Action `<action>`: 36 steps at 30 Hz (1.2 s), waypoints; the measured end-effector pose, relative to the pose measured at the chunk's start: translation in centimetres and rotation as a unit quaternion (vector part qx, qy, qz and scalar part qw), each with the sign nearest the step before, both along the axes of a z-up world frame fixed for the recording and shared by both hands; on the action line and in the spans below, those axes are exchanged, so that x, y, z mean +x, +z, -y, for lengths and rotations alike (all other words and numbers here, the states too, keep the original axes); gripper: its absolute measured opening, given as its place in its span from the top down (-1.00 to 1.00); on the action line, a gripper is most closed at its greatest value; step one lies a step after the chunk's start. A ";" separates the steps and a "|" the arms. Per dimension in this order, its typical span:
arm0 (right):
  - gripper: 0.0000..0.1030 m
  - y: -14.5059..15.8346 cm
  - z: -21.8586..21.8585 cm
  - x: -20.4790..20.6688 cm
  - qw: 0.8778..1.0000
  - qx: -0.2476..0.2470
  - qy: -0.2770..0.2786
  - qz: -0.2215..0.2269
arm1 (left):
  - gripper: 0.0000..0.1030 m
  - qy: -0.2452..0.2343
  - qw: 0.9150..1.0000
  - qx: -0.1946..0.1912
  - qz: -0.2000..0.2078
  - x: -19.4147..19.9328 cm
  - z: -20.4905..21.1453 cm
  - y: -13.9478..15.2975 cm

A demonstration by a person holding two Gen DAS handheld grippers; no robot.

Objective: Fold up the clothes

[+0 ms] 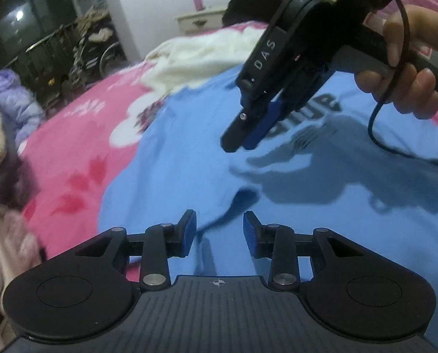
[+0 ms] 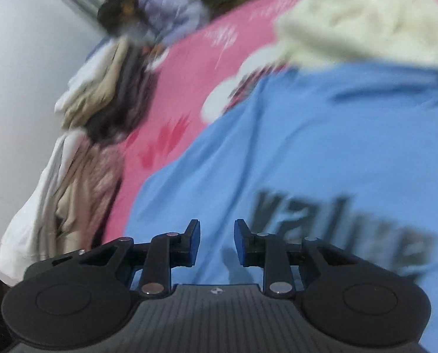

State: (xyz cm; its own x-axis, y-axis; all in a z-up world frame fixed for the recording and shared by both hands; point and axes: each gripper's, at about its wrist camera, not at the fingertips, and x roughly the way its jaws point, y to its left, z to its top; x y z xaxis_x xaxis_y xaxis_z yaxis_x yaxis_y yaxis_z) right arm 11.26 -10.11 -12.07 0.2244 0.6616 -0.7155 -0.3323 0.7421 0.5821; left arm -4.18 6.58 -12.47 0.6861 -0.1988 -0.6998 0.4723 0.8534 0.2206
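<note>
Both grippers empty, jaws apart: left gripper [image 1: 219, 232], right gripper [image 2: 217, 242]. Blue shirt [image 1: 189, 153] spread flat on bed [image 1: 80, 135], unfolded. Cream garment [image 1: 207, 56] far, waiting.

Your blue T-shirt [image 1: 189, 153] is smooth, matt cloth with soft creases and a flat dark print. Under it, the pink bedspread [image 1: 80, 135] is also matt fabric, printed with white and red shapes. The cream garment [image 1: 201, 58] beyond looks fluffy and rough, like fleece. Your left hand-held gripper [image 1: 220, 232] is matt black plastic with shiny metal pivot pins and blue rubbery-looking pads [image 1: 189, 235]; your right hand-held gripper [image 2: 217, 242] is finished alike.
</note>
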 end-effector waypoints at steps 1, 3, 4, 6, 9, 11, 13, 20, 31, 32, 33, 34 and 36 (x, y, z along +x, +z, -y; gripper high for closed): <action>0.44 -0.3 -0.6 -0.3 1.000 -0.006 0.002 -0.010 | 0.32 0.007 1.000 0.003 -0.002 -0.1 -0.6 -0.1; 0.44 -1.0 -1.7 -0.4 0.999 -0.023 0.009 -0.032 | 0.32 0.014 1.000 0.015 0.002 -0.3 -1.4 -0.5; 0.43 -1.4 -2.3 -0.5 0.999 -0.030 0.011 -0.042 | 0.32 0.018 1.000 0.021 0.004 -0.3 -1.8 -0.7; 0.40 -1.8 -3.0 -0.9 0.997 -0.044 0.020 -0.053 | 0.32 0.018 0.999 0.045 0.017 -0.4 -2.3 -1.2; 0.26 -2.5 -3.7 -0.9 0.997 -0.044 0.019 -0.056 | 0.24 0.010 0.995 0.089 0.031 -0.2 -2.3 -2.4; 0.33 -2.4 -3.9 -1.1 0.998 -0.034 0.019 -0.052 | 0.18 0.003 0.994 0.105 0.042 -0.4 -2.4 -2.7; 0.66 -2.1 -3.9 -1.2 0.998 -0.025 0.020 -0.045 | 0.16 -0.005 0.992 0.115 0.052 -0.7 -2.3 -2.8; 0.90 1.2 -3.5 0.5 1.000 0.027 0.012 -0.002 | -0.08 0.003 0.991 0.119 0.067 0.1 -2.2 -2.8; 0.89 6.7 -8.5 8.8 0.993 0.087 0.046 0.066 | 0.15 0.171 0.983 -0.058 0.039 7.3 -6.4 -0.7; 0.90 6.9 -8.9 9.5 0.992 0.090 0.046 0.071 | 0.32 0.188 0.978 -0.081 0.030 8.0 -7.1 -0.7; 0.90 7.1 -9.3 10.1 0.992 0.091 0.047 0.077 | 0.48 0.199 0.975 -0.100 0.021 8.6 -7.7 -0.7; 0.90 7.1 -9.7 10.6 0.991 0.092 0.047 0.080 | 0.57 0.211 0.970 -0.119 0.013 9.2 -8.2 -0.7; 0.89 7.2 -10.4 11.7 0.991 0.093 0.048 0.085 | 0.83 0.229 0.962 -0.149 -0.001 10.1 -9.0 -0.6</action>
State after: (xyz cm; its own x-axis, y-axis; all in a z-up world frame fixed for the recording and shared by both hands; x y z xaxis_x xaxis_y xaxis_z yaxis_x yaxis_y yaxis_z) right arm 22.96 0.32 -4.91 0.2609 0.8023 -0.5369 -0.5004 0.5880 0.6355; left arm 5.88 15.59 -13.04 0.7476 -0.0678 -0.6607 0.0318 0.9973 -0.0663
